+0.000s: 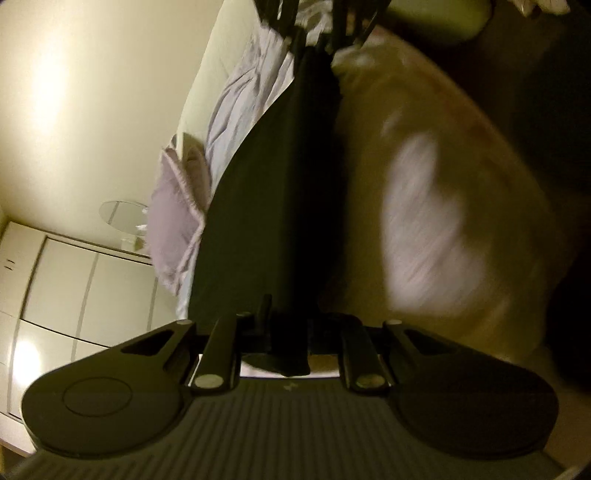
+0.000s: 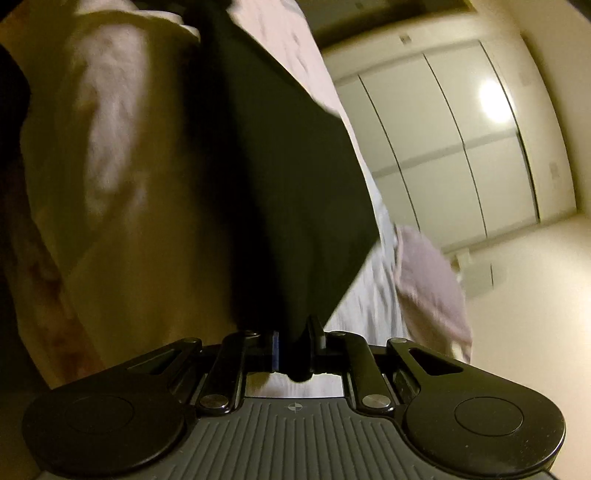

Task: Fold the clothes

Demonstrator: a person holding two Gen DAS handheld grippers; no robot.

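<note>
Cloth [image 1: 280,206], black, is stretching taut between both tongs. The left tongs [image 1: 286,332] are clamping one end of it, the fabric running straight ahead from the jaws toward the right tongs [image 1: 325,26], seen far ahead. The right tongs [image 2: 295,343] are pinching the other end, cloth [image 2: 280,177] spreading forward and upward from the closed jaws. Beside the cloth, a pale sheet [image 1: 240,110] and a pillow [image 1: 177,218] are lying on a bed; a wardrobe [image 2: 450,147] is standing beyond.
</note>
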